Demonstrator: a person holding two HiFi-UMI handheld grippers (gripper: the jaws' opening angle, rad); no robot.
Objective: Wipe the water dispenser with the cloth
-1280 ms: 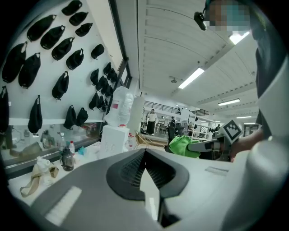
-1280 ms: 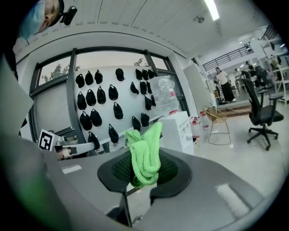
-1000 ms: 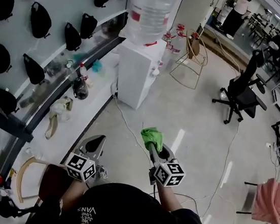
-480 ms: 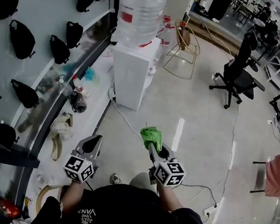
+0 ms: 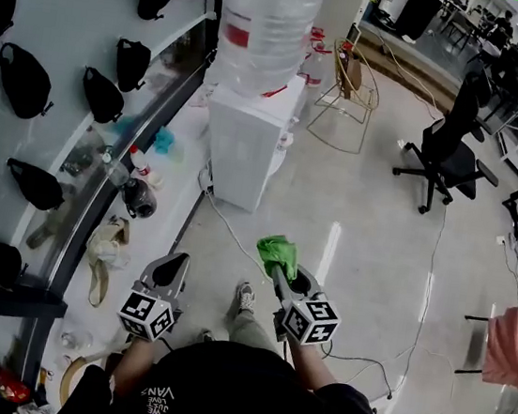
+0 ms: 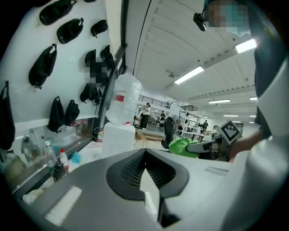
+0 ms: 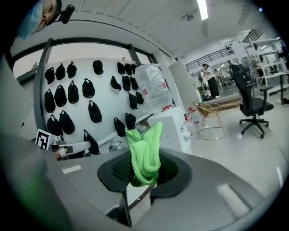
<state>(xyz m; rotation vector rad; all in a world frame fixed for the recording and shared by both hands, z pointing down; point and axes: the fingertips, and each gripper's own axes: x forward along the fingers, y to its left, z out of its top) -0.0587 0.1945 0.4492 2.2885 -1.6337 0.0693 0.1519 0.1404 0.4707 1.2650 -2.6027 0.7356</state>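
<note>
The water dispenser [image 5: 247, 138] is a white cabinet with a big clear bottle [image 5: 265, 17] on top, standing against the wall some way ahead of me. It also shows in the left gripper view as the water dispenser [image 6: 117, 139] and in the right gripper view as the water dispenser [image 7: 175, 127]. My right gripper [image 5: 277, 262] is shut on a bright green cloth [image 5: 280, 250], held in the air well short of the dispenser. The cloth [image 7: 144, 155] hangs bunched between the jaws. My left gripper [image 5: 173, 268] is beside it, shut and holding nothing, well away from the dispenser.
Black bags [image 5: 25, 81] hang on the white wall at left. A low ledge [image 5: 162, 189] holds bottles and a dark kettle [image 5: 137, 198]. A cable [image 5: 231, 236] runs across the floor. A wire chair [image 5: 344, 104], an office chair [image 5: 450, 156] and a pink cloth [image 5: 512, 348] stand to the right.
The view has moved forward and the dispenser is a little closer. A shoe has come into sight below the grippers. Both grippers keep the same pose, the cloth still held.
</note>
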